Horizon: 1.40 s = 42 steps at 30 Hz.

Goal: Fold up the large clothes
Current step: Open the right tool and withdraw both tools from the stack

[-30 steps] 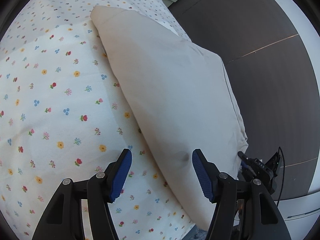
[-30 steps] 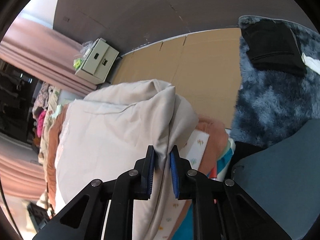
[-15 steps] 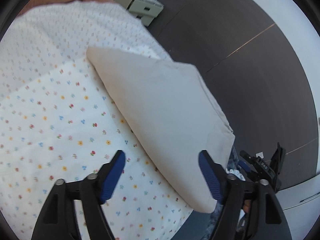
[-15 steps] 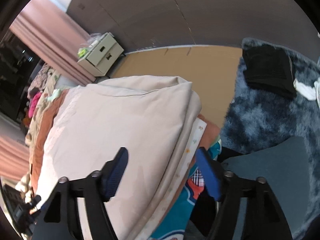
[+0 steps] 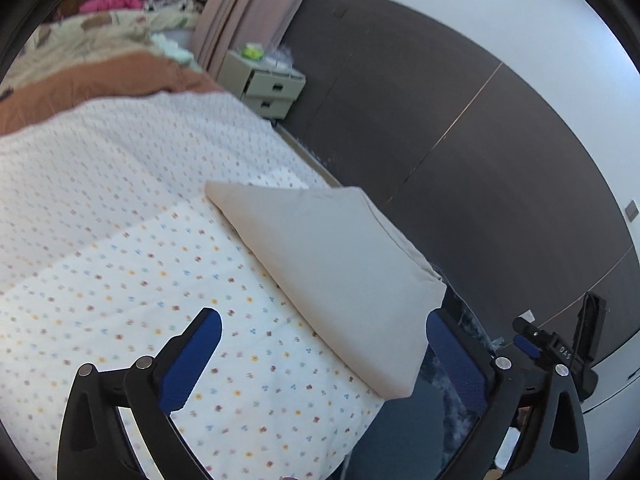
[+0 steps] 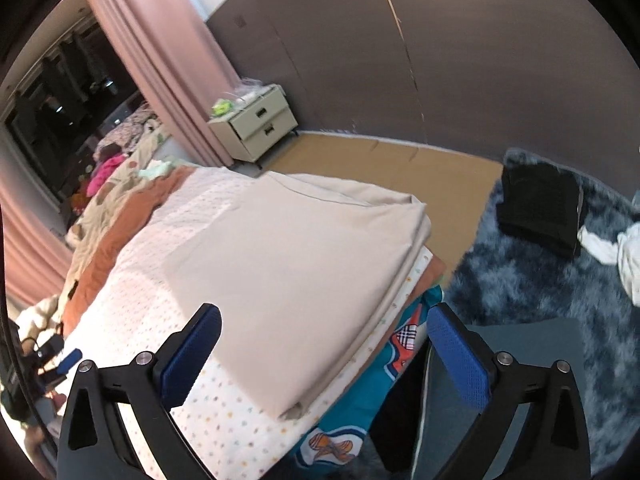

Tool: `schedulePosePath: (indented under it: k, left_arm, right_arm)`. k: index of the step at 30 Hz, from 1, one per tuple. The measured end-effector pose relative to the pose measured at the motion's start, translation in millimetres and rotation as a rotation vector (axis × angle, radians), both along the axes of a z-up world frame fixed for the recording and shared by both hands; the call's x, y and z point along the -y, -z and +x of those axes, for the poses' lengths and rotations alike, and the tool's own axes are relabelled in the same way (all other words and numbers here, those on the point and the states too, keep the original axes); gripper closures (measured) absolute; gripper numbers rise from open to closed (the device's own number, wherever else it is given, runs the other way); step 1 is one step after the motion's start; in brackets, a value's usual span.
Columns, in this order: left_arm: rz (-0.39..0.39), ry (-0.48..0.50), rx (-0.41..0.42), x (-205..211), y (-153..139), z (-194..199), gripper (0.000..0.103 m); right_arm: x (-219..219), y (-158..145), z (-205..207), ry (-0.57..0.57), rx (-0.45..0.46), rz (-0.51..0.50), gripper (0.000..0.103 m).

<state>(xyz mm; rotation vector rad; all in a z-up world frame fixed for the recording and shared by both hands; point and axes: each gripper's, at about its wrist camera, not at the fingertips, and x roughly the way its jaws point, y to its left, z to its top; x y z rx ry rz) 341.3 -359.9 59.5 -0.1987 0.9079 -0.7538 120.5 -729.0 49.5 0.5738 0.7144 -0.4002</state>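
Letting go a moment ago, the right gripper [image 6: 320,354] is now standing wide open and empty above the beige garment [image 6: 280,276], and the left gripper [image 5: 322,360] is gaping and backing off too, so this fold is probably finished. That garment is lying as a flat, tidy, layered rectangle on the floral bedspread [image 5: 132,264], by its edge nearest the dark wall.

We saw the bed [image 5: 100,184] under a flower-print quilt [image 5: 168,280], a folded beige cloth [image 6: 276,276] lying on it near the edge. On the floor [image 6: 384,168], a shaggy blue rug [image 6: 532,280] carried black clothing [image 6: 540,204].
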Motion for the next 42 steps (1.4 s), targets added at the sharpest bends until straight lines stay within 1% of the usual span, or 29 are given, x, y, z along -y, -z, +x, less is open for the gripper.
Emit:
schedulePosePath:
  k: [7, 16, 22, 26, 30, 32, 36, 40, 42]
  left_arm:
    - [0.012, -0.026, 0.109, -33, -25, -42, 0.000]
    - [0.008, -0.087, 0.179, -74, -44, -100, 0.000]
    - [0.008, -0.128, 0.267, -97, -60, -146, 0.000]
    - [-0.010, -0.160, 0.305, -114, -65, -178, 0.000]
    - [0.001, -0.194, 0.359, -128, -71, -210, 0.000]
    - [-0.006, -0.210, 0.375, -137, -74, -227, 0.000]
    - [-0.014, -0.236, 0.409, -154, -83, -256, 0.000]
    - [-0.001, -0.266, 0.461, -170, -91, -288, 0.000]
    - [0.023, -0.289, 0.484, -177, -94, -303, 0.001]
  right_arm:
    - [-33, -27, -23, -0.046, 0.047, -0.064, 0.000]
    - [-74, -53, -63, -0.122, 0.125, -0.119, 0.000]
    - [-97, -63, -95, -0.159, 0.171, -0.154, 0.000]
    - [-110, -67, -115, -0.191, 0.193, -0.174, 0.000]
    - [-126, -73, -137, -0.232, 0.223, -0.221, 0.000]
    - [-135, -76, -148, -0.256, 0.243, -0.242, 0.000]
    - [-149, -81, -167, -0.295, 0.283, -0.254, 0.000]
    - [-160, -83, -181, -0.330, 0.306, -0.259, 0.000]
    - [-169, -84, -190, -0.355, 0.317, -0.273, 0.000]
